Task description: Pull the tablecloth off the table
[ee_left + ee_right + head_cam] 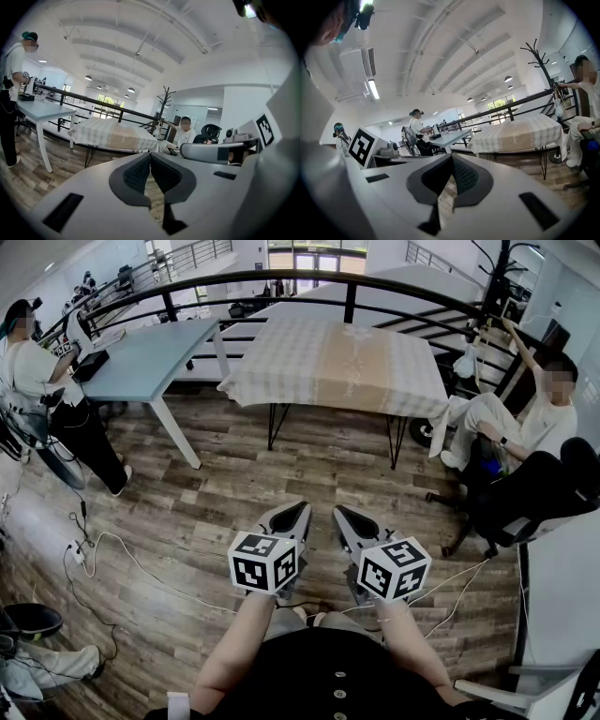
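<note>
Both grippers hang low in front of the person, side by side, aimed toward the table ahead. Left gripper: fingers closed together, nothing between them. Right gripper: same, fingers shut and empty. The checked tablecloth, with a beige band down its middle, lies spread over the table and drapes over its edges. It is well apart from both grippers, across bare wooden floor. A blue table stands just left of it, with a standing person at its left end. A seated person is to the right of the tablecloth.
</note>
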Motion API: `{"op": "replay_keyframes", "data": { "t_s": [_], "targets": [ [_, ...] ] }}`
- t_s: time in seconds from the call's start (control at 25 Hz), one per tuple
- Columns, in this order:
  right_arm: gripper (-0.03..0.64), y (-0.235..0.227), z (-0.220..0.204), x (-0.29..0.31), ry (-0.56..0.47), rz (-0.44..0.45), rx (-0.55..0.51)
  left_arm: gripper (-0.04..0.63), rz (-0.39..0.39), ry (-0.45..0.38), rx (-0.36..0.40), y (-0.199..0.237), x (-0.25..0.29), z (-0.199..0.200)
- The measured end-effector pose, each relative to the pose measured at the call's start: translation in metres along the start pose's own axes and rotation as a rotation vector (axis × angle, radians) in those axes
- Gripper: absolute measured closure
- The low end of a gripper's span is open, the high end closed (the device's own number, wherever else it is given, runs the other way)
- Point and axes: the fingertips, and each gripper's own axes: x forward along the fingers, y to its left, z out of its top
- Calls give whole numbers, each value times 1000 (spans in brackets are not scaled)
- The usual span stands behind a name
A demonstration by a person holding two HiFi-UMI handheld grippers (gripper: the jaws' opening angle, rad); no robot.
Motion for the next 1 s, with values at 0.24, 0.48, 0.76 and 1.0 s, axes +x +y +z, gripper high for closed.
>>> {"op": "replay_keyframes", "data": {
  "t_s": [0.24, 0.48, 0.76, 1.0],
  "targets": [
    [591, 4, -6, 2, 6, 5, 0, 575, 18, 2, 0, 5, -7, -5],
    [591, 7, -11, 7, 23, 21, -8, 575, 18, 11, -2, 6, -7, -8],
    [589, 3, -7, 0, -21, 69, 69, 575, 30, -7, -28, 6, -3, -6],
    [589, -8, -17, -4, -14, 89, 102, 575, 28, -13, -41, -2, 7, -11]
  ]
}}
